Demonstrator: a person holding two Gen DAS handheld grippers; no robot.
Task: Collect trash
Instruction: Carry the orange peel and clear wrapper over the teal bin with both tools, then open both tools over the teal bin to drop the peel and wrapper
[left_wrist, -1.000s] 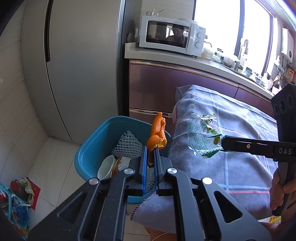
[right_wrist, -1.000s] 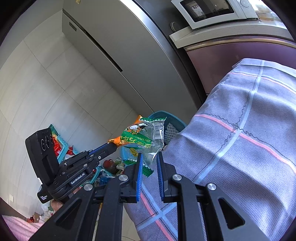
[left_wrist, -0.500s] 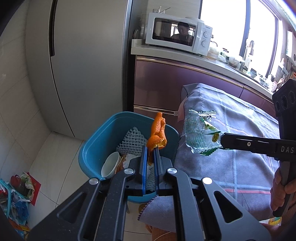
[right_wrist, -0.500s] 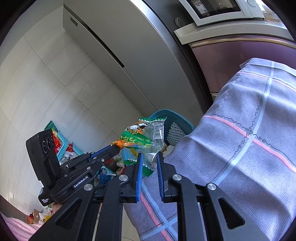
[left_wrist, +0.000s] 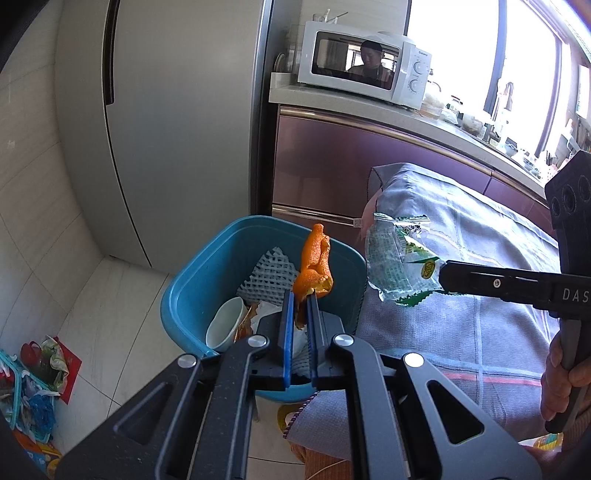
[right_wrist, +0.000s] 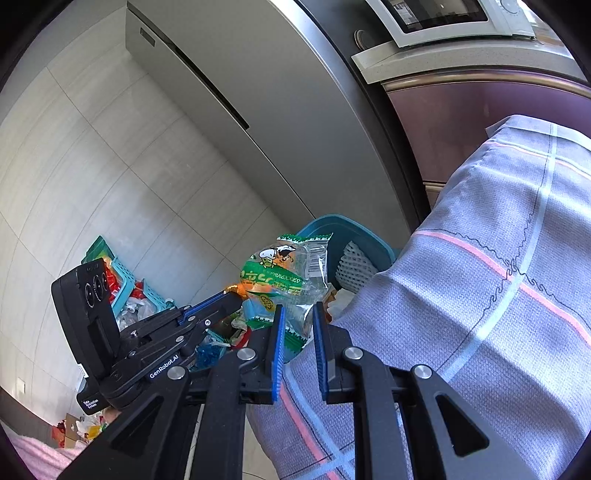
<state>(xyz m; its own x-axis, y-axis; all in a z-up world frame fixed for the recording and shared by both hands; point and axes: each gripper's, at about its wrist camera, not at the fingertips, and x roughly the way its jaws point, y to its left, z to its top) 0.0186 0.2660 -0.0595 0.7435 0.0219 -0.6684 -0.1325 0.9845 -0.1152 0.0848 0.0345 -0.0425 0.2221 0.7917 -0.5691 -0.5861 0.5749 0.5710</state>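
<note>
My left gripper (left_wrist: 300, 295) is shut on an orange peel (left_wrist: 314, 264) and holds it over the near rim of the blue trash bin (left_wrist: 199, 284). My right gripper (right_wrist: 298, 310) is shut on a clear green-printed snack wrapper (right_wrist: 286, 275); in the left wrist view the wrapper (left_wrist: 400, 262) hangs at the table's edge, just right of the bin. The bin (right_wrist: 332, 225) holds a white foam fruit net (left_wrist: 269, 273), a white cup (left_wrist: 225, 325) and paper scraps. The left gripper (right_wrist: 225, 299) shows in the right wrist view, beside the wrapper.
The table is covered with a grey-blue checked cloth (left_wrist: 480, 295). A steel fridge (left_wrist: 166, 110) and a purple cabinet with a white microwave (left_wrist: 365, 62) stand behind the bin. Teal baskets with litter (left_wrist: 22, 391) sit on the tiled floor at left.
Both grippers have moved left toward the bin with their loads. The peel now stands over the bin's inside, and the wrapper has come off the cloth to the table's edge.
</note>
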